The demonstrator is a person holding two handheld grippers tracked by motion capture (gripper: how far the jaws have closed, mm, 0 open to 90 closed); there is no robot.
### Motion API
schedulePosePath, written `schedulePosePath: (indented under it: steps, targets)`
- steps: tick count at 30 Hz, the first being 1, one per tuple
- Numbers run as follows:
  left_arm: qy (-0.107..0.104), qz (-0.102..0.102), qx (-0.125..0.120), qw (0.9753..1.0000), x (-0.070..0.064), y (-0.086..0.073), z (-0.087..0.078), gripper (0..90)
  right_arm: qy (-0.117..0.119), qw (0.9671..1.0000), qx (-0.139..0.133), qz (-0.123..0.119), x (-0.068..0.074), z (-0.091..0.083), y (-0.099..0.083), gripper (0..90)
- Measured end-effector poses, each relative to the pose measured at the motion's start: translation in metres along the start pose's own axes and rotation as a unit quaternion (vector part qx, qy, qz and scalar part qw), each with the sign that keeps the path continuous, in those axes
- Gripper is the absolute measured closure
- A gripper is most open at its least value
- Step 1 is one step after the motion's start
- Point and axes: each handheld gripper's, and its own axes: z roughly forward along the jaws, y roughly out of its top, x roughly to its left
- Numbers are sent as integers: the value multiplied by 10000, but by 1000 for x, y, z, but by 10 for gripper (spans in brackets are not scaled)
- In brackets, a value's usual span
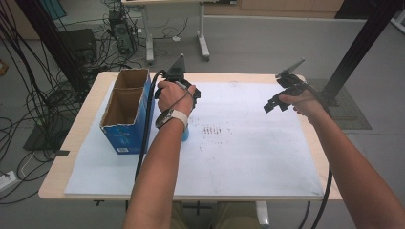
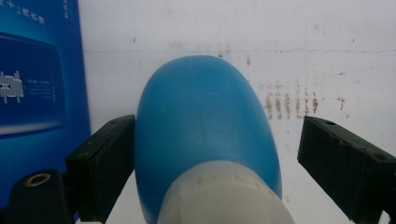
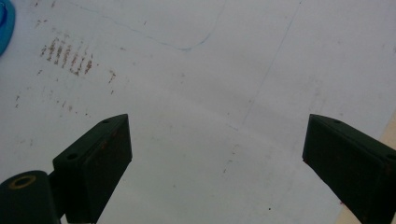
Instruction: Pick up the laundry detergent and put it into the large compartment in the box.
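A: Start at the left gripper (image 2: pixel 201 154). What is it doing?

B: Its jaws stand apart around a blue bottle (image 2: pixel 205 135) with a white cap end. The left jaw looks to be touching the bottle's side, the right jaw is well clear, so nothing is clamped.

A: Where does the bottle sit?

B: On the white sheet (image 1: pixel 248 157) covering the tabletop, toward its left edge, just beside the open cardboard box (image 1: pixel 125 109) with blue sides. In the high view a sliver of the bottle (image 1: pixel 185 135) peeks out under the person's left wrist.

A: And the right gripper (image 3: pixel 215 158)?

B: Jaws wide apart over bare sheet near the right edge, holding nothing.

A: So how far along?

B: Early, I'd judge: the bottle is framed but not gripped. Closing, lifting and probably moving it to the box all remain
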Motion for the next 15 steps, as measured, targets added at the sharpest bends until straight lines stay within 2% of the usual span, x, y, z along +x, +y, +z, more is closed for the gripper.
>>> schedulePosePath:
  steps: [15]
  targets:
    - [64,-4,80,9999,1,1,7,175,9,10000,10,-13,0,0,0,80]
